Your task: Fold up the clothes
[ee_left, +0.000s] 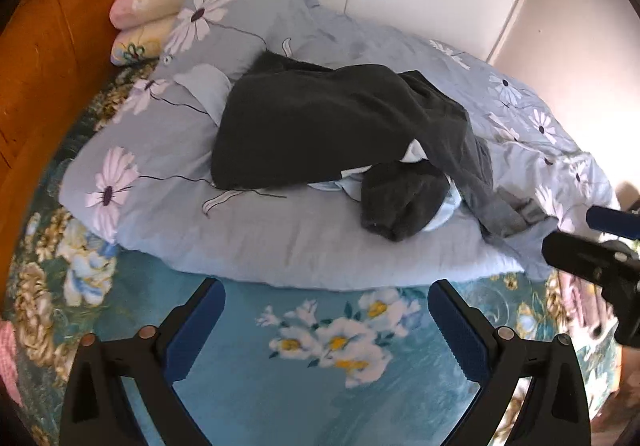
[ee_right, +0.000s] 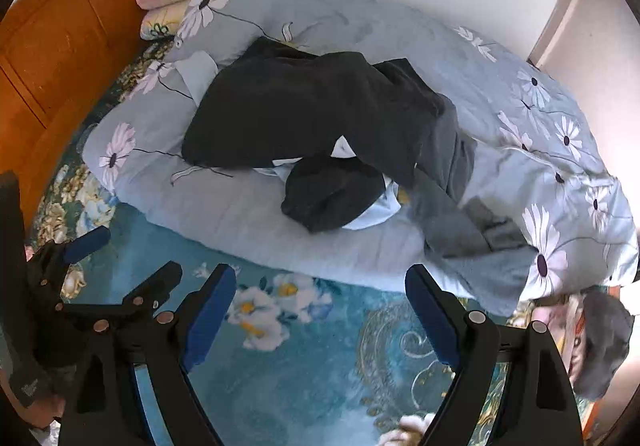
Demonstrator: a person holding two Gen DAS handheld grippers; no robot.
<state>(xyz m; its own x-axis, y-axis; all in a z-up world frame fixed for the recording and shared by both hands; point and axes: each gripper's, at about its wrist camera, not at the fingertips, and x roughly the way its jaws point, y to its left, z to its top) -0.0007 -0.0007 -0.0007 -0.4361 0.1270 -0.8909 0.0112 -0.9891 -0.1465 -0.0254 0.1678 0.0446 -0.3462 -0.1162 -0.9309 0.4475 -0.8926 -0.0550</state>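
Dark fabric dominates your left wrist view: a black garment (ee_left: 316, 122) lies heaped and unfolded on the pale blue floral duvet (ee_left: 168, 150), well ahead of your fingers. One bunched dark part (ee_left: 400, 202) sags toward you at the duvet's near edge, with light blue cloth (ee_left: 444, 212) showing under it. A grey garment (ee_left: 484, 190) trails ahead and to the right of your fingers. Your left gripper (ee_left: 326, 326) stands wide and holds nothing; below it is only the teal flowered bedspread (ee_left: 280, 358). The right gripper's tip (ee_left: 592, 246) enters at the right edge, clear of the clothes.

From the right wrist view the finding is the same. The black garment (ee_right: 304, 106) is crumpled, no clean fold line visible, and the grey garment (ee_right: 452, 198) drapes ahead and slightly right of your fingers, reaching the duvet's near edge. Your right gripper (ee_right: 322, 322) is spread wide and empty, short of the duvet (ee_right: 240, 222). The left gripper (ee_right: 120, 258) sits just to its left, likewise apart from the cloth.

Assessment: folding appears not yet begun. Nothing is gripped, flattened or stacked. You have every garment left to spread, fold and set down.
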